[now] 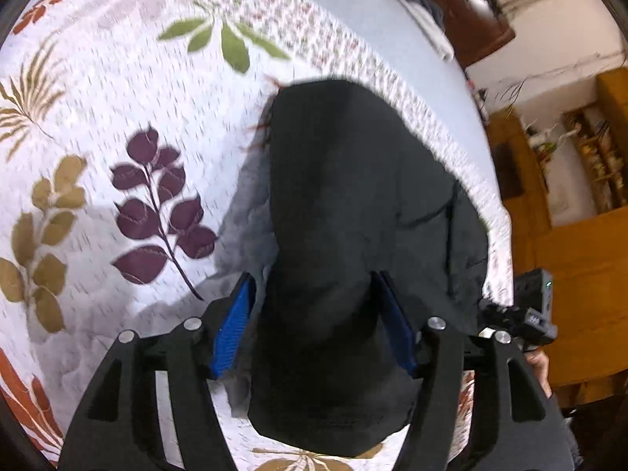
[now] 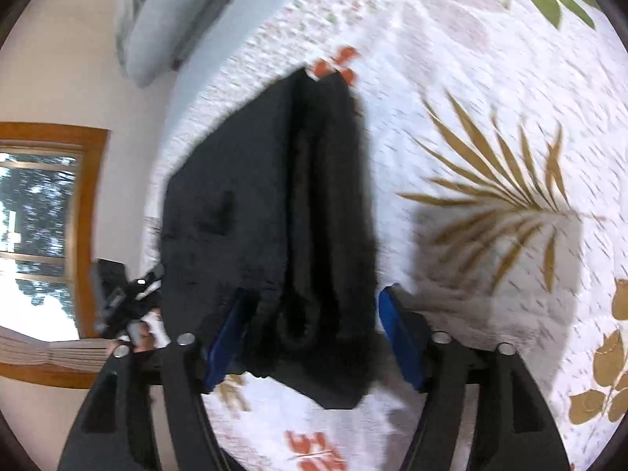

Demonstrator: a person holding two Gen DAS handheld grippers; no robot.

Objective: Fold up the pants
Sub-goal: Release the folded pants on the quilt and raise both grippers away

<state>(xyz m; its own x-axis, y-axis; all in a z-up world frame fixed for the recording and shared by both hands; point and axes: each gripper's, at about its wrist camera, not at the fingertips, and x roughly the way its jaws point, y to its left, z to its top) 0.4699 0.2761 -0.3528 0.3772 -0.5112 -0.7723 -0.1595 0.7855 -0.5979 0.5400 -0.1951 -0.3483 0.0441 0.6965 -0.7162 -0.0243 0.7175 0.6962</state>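
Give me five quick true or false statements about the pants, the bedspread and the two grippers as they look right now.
1. The pants are black. True.
2. The pants lie on a bare wooden floor. False: they lie on a white bedspread printed with coloured leaves.
3. The left gripper is clamped shut on the cloth. False: its blue pads stand apart, with the cloth between them.
4. The right gripper has its jaws open, with the pants between them. True.
5. A window with a wooden frame shows in the right wrist view. True.
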